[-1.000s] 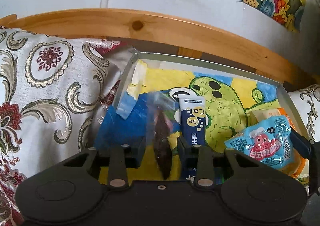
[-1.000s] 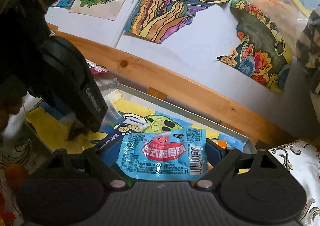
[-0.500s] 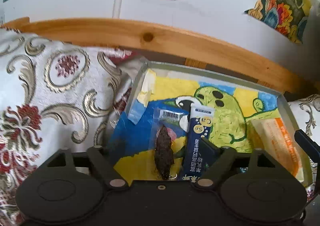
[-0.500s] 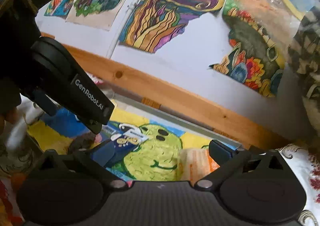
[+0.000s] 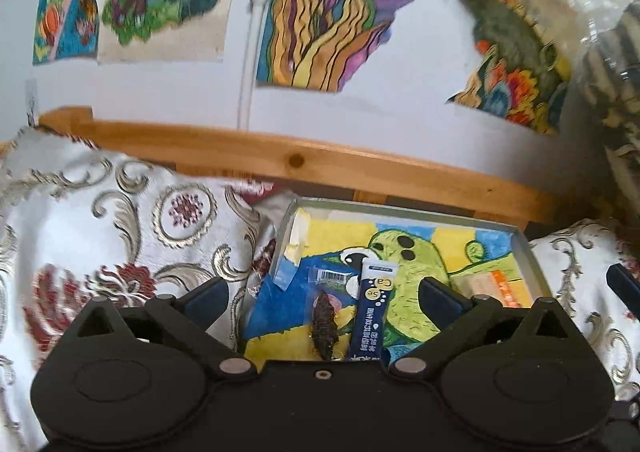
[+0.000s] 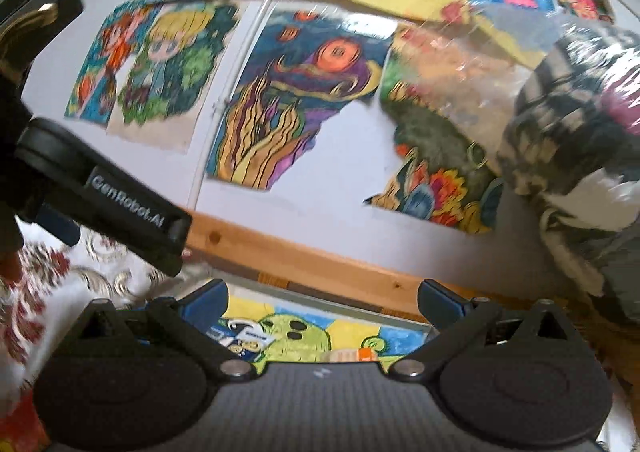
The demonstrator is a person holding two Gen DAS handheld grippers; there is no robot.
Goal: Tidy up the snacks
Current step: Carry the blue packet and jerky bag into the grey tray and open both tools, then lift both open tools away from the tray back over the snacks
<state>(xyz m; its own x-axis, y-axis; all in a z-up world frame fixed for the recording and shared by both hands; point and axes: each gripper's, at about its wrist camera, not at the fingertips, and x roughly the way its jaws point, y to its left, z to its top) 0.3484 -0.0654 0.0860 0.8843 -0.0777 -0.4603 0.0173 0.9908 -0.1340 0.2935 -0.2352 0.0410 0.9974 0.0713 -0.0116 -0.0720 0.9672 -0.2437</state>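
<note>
Your left gripper (image 5: 322, 296) hangs over the near end of a shallow grey tray (image 5: 532, 256), its jaws spread wide and holding nothing. The tray sits on patterned white-and-red cloth (image 5: 120, 236), just in front of a wooden rail (image 5: 296, 160), and its floor is lined with a bright drawing of a green spotted creature (image 5: 412, 264). Between your left fingers you see two snacks lying side by side in the tray: a clear packet with a dark dried piece inside (image 5: 325, 316), barcode at its far end, and just to its right a dark blue stick sachet (image 5: 372, 312) with a white top. They look to be touching or nearly so. Farther right, by the tray's right wall, lies a pale packet with orange print (image 5: 492, 288). Your right gripper (image 6: 320, 298) is tilted up toward the wall of coloured drawings (image 6: 296, 100), its jaws also wide and empty. In that view only the far part of the tray shows below the fingers, with the top of the blue sachet (image 6: 244, 338) and a corner of the orange-printed packet (image 6: 356, 355). The left gripper's black finger crosses the left of that view.
</note>
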